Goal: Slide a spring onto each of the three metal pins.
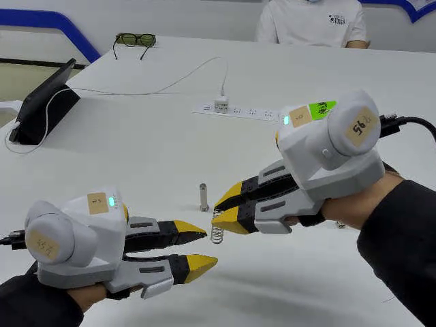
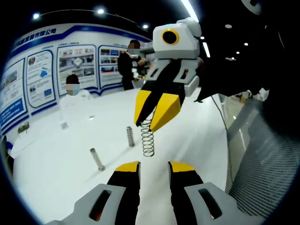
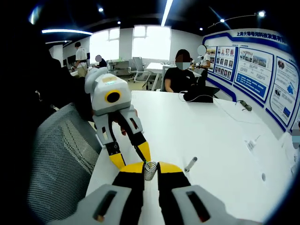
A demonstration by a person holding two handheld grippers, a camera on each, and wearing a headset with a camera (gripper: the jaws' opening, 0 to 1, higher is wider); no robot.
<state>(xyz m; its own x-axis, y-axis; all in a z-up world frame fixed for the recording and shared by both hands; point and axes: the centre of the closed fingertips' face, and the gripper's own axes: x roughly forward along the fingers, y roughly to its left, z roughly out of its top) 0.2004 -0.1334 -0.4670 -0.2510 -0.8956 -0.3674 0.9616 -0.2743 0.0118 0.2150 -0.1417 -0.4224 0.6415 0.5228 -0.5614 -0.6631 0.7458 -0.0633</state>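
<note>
We are holding the spring [image 1: 216,234] by its top coils in the right claw [image 1: 221,212], whose jaws are pinching shut on it. The spring is hanging straight down, with its lower end at or just above the table [image 1: 136,150]; we cannot tell whether it is touching. Just beside it, on the far side, a pin [image 1: 204,197] is standing upright and looking bare in the head view. The spring is not yet over that pin; the two are sitting side by side, apart.

In the left gripper view we are seeing two pins: a nearer pin [image 2: 97,159], smooth and bare, and a farther pin [image 2: 130,136], whose surface looks ribbed but is too small for us to read.

The left claw [image 1: 202,248] is gaping open near the spring, tips pointing toward it, with nothing between the jaws.

We are judging the task to be barely begun: one spring is in hand, none is clearly seated, and all the threading is left.
</note>
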